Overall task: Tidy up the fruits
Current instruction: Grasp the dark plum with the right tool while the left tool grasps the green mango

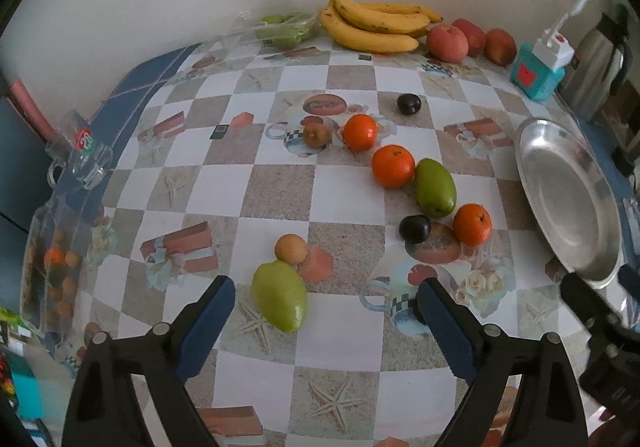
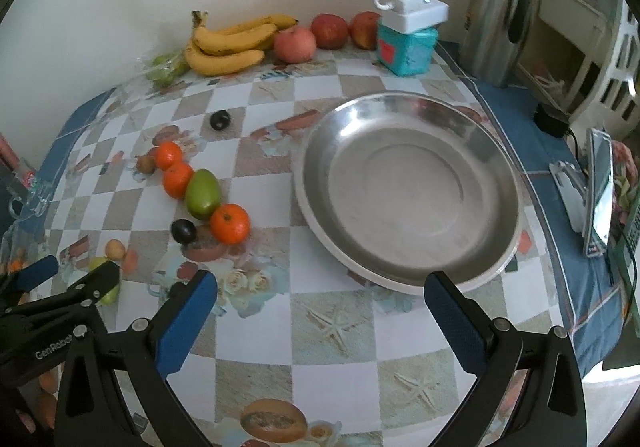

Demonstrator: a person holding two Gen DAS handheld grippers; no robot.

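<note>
1. The loose fruits, led by an orange (image 2: 229,223), lie scattered just left of the steel plate (image 2: 408,183), which I judge is their destination
2. My right gripper (image 2: 320,303) hovers by the plate's near rim, jaws apart, empty
3. My left gripper (image 1: 326,307), jaws apart, frames the green mango (image 1: 280,297), farthest from the plate

We see a home dining corner: patterned tabletop (image 2: 332,327), thermos jug (image 2: 496,19), bananas (image 1: 376,27) by the wall.

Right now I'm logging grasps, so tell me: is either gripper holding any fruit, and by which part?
Nothing is held. The left gripper and the right gripper are both open with nothing between their fingers.
</note>
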